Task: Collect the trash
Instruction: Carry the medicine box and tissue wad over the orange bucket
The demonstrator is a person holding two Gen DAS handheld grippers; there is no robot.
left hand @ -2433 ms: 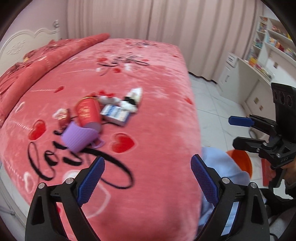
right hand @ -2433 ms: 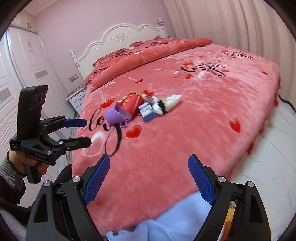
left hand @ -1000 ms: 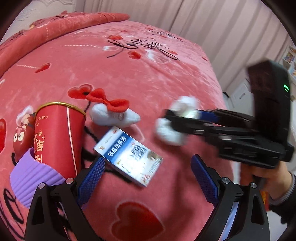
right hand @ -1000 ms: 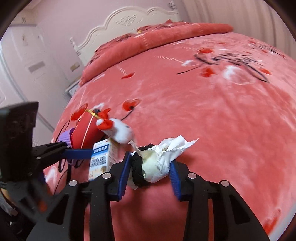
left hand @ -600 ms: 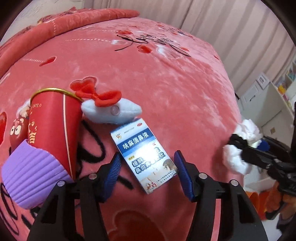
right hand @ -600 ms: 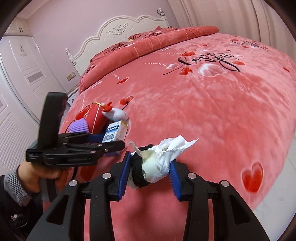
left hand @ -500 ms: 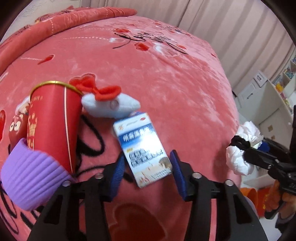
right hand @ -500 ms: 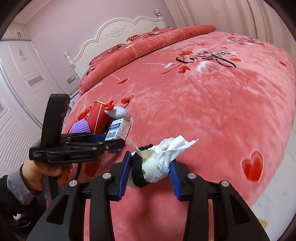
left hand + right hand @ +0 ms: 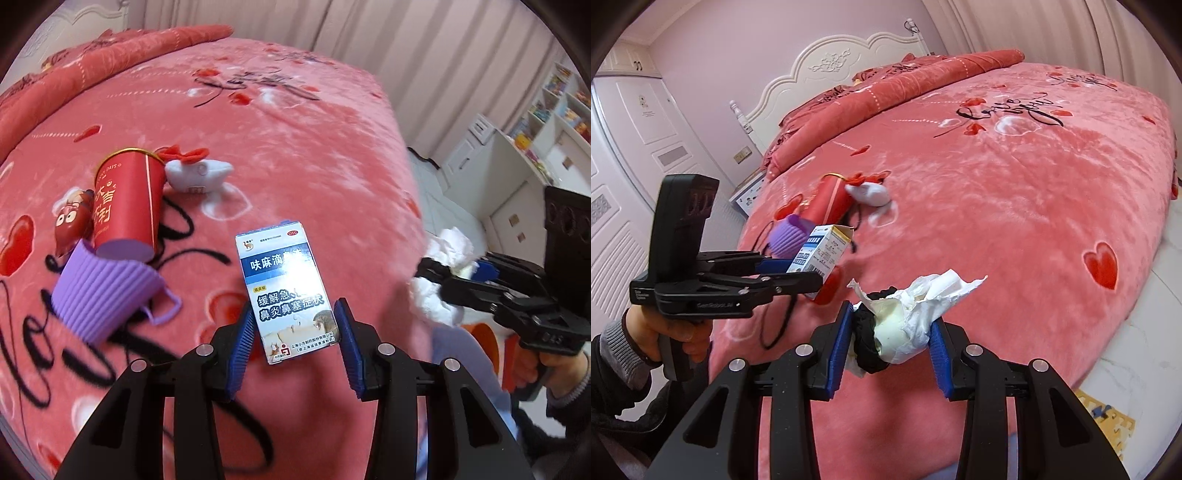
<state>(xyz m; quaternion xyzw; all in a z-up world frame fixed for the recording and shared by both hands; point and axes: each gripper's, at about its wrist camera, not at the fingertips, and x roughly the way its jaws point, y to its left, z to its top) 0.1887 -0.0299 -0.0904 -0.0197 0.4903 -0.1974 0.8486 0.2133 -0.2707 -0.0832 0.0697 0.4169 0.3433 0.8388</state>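
Note:
My left gripper (image 9: 295,332) is shut on a blue and white medicine box (image 9: 284,291) and holds it above the pink bed (image 9: 295,129). The box also shows in the right wrist view (image 9: 822,254), held in the left gripper (image 9: 790,273). My right gripper (image 9: 892,338) is shut on a crumpled white tissue wad with something black in it (image 9: 908,314), beside the bed's edge. The wad also shows in the left wrist view (image 9: 443,273), held in the right gripper (image 9: 454,277).
On the bed lie a red paper cup (image 9: 125,199), a purple ribbed cup sleeve (image 9: 103,291), a white plush with a red bow (image 9: 195,170) and a small red toy (image 9: 70,225). An orange bin (image 9: 484,339) stands on the floor beside the bed. White shelves (image 9: 535,122) are at the right.
My left gripper closed on the medicine box and lifted it off the bed, pulling back. My right gripper, still holding the tissue wad, has drawn back from the bed.

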